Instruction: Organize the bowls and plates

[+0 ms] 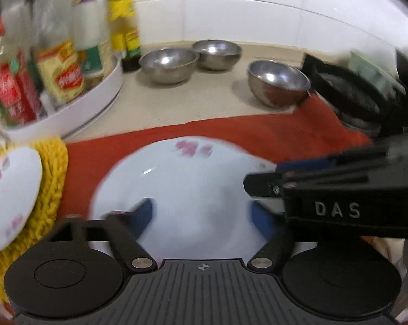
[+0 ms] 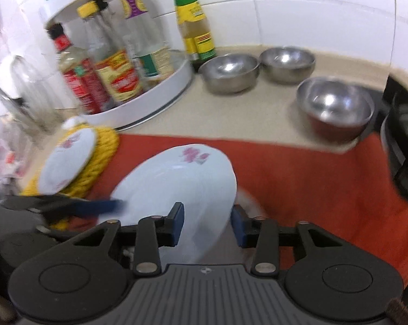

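Note:
A white plate with pink flowers (image 1: 185, 187) (image 2: 176, 184) is tilted over the red cloth (image 1: 231, 132) (image 2: 312, 176). My left gripper (image 1: 204, 214) is open, its blue pads on either side of the plate's near part. My right gripper (image 2: 208, 226) has its jaws apart around the plate's near right rim; it also shows from the right in the left wrist view (image 1: 260, 187). A second flowered plate (image 1: 8, 195) (image 2: 68, 159) lies on a yellow knitted mat (image 1: 52, 184) (image 2: 100, 159). Three steel bowls (image 1: 168, 63) (image 1: 217, 52) (image 1: 278, 81) (image 2: 231, 71) stand behind.
A white turntable rack (image 1: 76, 108) (image 2: 149, 100) with several sauce bottles stands at the back left. A green-capped bottle (image 2: 193, 19) stands beside it. A black appliance (image 1: 353, 94) (image 2: 404, 135) is at the right edge. White tiled wall behind.

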A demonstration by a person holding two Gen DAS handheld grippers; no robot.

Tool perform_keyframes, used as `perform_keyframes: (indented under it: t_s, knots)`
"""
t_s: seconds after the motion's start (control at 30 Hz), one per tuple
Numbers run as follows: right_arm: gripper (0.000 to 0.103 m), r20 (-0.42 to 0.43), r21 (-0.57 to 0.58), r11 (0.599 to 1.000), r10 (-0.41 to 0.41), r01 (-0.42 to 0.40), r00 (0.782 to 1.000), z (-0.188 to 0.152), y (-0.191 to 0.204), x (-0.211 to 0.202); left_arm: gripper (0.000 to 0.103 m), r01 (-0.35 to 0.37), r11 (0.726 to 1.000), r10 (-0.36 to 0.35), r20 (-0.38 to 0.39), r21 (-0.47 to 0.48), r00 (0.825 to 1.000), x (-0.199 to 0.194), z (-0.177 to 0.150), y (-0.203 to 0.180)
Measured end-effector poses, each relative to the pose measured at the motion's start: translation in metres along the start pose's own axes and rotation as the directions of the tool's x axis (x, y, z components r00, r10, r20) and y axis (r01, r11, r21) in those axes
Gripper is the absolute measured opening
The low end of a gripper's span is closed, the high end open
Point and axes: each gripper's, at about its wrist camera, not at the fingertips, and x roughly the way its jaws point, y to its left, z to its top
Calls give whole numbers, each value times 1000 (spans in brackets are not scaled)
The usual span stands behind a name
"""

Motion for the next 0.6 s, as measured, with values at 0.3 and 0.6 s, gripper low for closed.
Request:
perform_keyframes:
  t_s: [0.3,0.6]
  knots:
    - [32,-2,70,978,-198,198,980,-32,-23,-10,87,-16,965,25,29,-260,999,-15,-20,77]
    - [32,-7,64,985,-163,163,987,-28,-9,4,83,57,946,-76,-46,-319,996,27,1,88]
